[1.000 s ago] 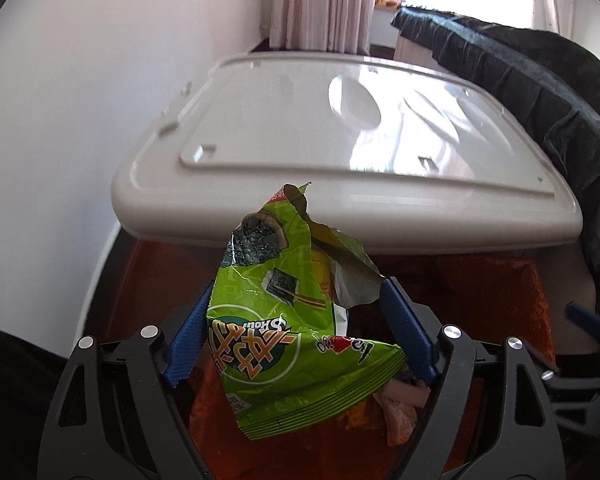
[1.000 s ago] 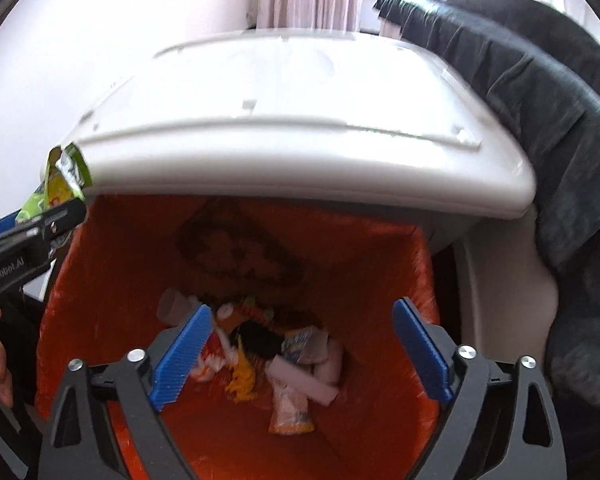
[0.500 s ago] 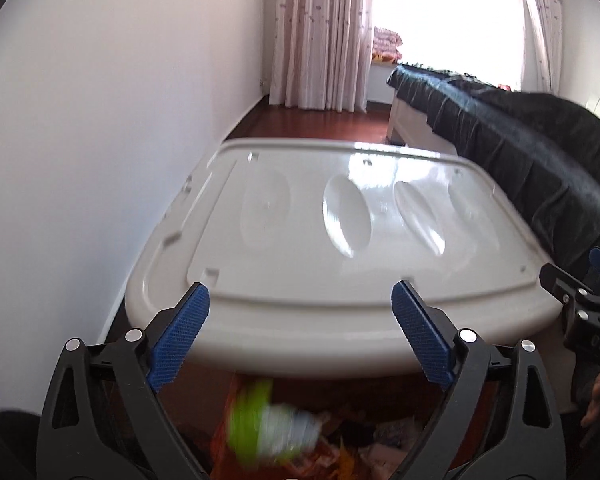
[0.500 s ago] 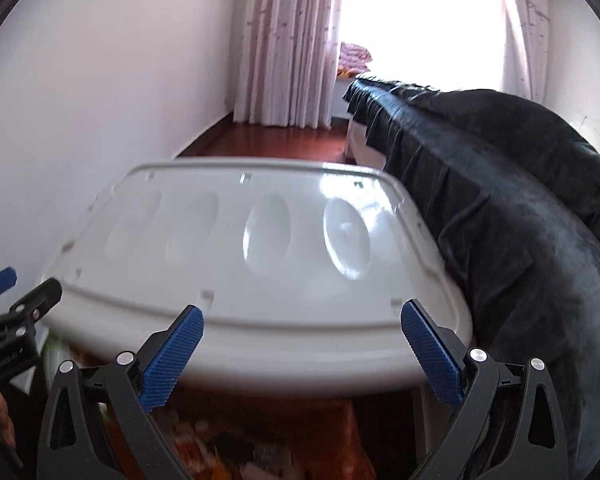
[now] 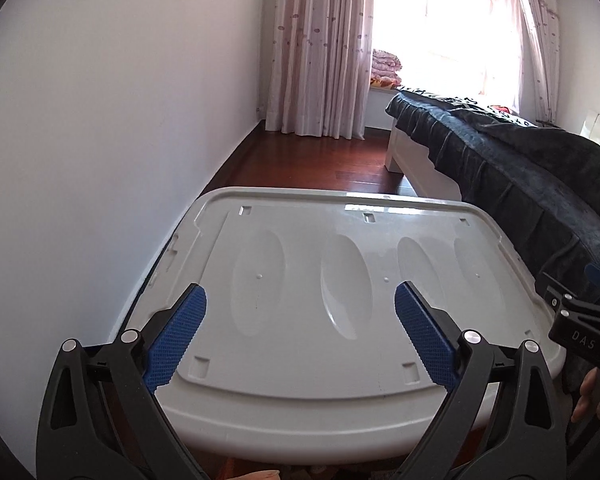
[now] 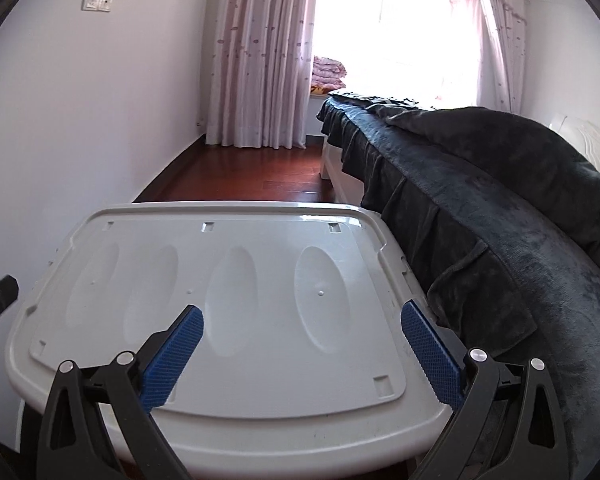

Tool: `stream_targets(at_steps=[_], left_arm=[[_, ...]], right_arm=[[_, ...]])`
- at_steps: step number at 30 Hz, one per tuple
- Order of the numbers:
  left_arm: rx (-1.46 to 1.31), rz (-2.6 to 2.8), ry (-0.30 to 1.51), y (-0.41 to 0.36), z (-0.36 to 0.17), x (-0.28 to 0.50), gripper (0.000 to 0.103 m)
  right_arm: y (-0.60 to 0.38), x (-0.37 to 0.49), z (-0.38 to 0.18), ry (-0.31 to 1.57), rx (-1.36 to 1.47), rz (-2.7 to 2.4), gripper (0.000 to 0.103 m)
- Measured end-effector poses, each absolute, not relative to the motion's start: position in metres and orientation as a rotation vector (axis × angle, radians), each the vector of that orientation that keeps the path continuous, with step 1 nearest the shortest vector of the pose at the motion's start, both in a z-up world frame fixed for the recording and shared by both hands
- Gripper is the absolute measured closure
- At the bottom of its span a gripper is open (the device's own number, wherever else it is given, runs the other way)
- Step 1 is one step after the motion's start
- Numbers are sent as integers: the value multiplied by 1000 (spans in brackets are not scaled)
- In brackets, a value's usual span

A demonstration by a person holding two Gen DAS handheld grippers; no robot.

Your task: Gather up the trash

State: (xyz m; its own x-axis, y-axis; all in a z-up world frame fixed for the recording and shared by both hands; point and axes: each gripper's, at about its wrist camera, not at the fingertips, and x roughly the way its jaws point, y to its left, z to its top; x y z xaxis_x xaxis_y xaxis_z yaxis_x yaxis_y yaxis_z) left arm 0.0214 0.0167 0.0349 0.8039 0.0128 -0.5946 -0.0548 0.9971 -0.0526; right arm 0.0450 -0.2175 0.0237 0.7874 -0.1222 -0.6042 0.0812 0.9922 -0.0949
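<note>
Left gripper [image 5: 300, 330] and right gripper [image 6: 302, 344] both spread wide, nothing held. White bin lid [image 5: 352, 296] sits just ahead, below the tips. Trash barely visible under the lid edge, probably binned; none left in view.

White lid [image 5: 340, 280], spotted pink curtains [image 5: 320, 48]

The white lid [image 5: 340, 288] fills the near middle, lying nearly flat, with bare air above it. Both grippers hang over its near edge with jaws spread and nothing between them: the left gripper [image 5: 300, 336] and the right gripper [image 6: 302, 354]. A wall [image 5: 100, 140] closes the left side, touching or just beside the lid. The dark-covered bed [image 6: 480, 208] crowds the right edge. Far beyond, the wooden floor [image 5: 320, 160] runs to the curtains [image 5: 320, 48].
</note>
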Motion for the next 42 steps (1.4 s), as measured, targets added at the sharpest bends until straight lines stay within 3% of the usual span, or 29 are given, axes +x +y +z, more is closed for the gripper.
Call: stream_targets(at_steps=[42], left_arm=[[-73,57,664,20,18,47,10]], right_arm=[[-188,46,12,625,-184,-118,5]])
